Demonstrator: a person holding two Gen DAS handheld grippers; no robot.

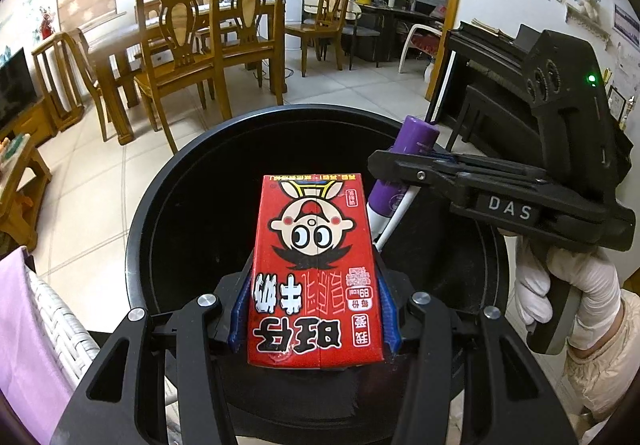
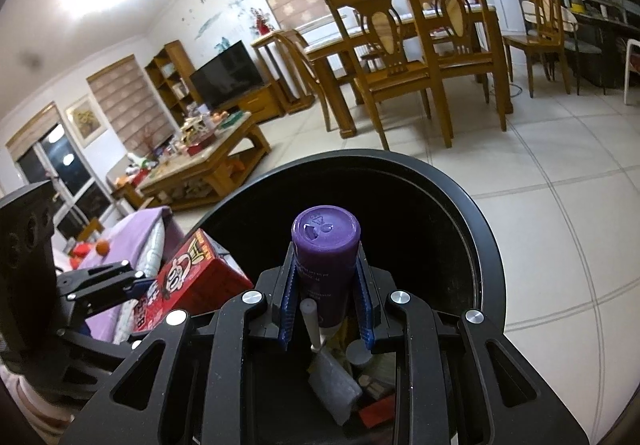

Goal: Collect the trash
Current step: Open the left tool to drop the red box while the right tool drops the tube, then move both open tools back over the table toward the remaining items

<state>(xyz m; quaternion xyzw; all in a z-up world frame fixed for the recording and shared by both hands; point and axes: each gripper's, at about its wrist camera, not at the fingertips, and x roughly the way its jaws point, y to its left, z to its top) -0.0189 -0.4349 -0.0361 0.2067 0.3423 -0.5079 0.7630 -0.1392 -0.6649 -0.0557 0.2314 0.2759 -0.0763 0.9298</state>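
Left wrist view, lower centre: the left gripper (image 1: pixel 316 309) is clamping a red milk carton (image 1: pixel 314 265) between its blue pads (image 1: pixel 390 319), which are pressing on the carton's long side walls near its lower end, so that the printed face is looking up at the camera and the far end is projecting over the mouth of the black trash bin (image 1: pixel 160 213). Held this way, the carton is probably being positioned to fall straight into the bin once the jaws part.

Right of centre in the same view: the right gripper (image 1: pixel 386 165), carried by a white-gloved hand (image 1: pixel 568 293), is gripping a purple bottle (image 1: pixel 404 161) with a white straw (image 1: pixel 396 215) lying against it; both are hanging inside the rim line, just beside the carton's far right corner.

Right wrist view, lower centre: the right gripper (image 2: pixel 325 285) is closing tightly on the purple bottle (image 2: pixel 325 249), its flat base pointing away from the camera. The white straw (image 2: pixel 312 321) is standing in front of the bottle; whether it is attached cannot be told. Below the jaws, scraps of wrapper and paper are already lying at the bottom of the black trash bin (image 2: pixel 476 229), suggesting that collection is well under way.

Lower left of this view: the left gripper (image 2: pixel 138 287) with the red milk carton (image 2: pixel 188 281) is crossing the near rim.

Far field, upper halves of both views: wooden dining chairs (image 1: pixel 192 57) on a tiled floor (image 1: pixel 348 89)
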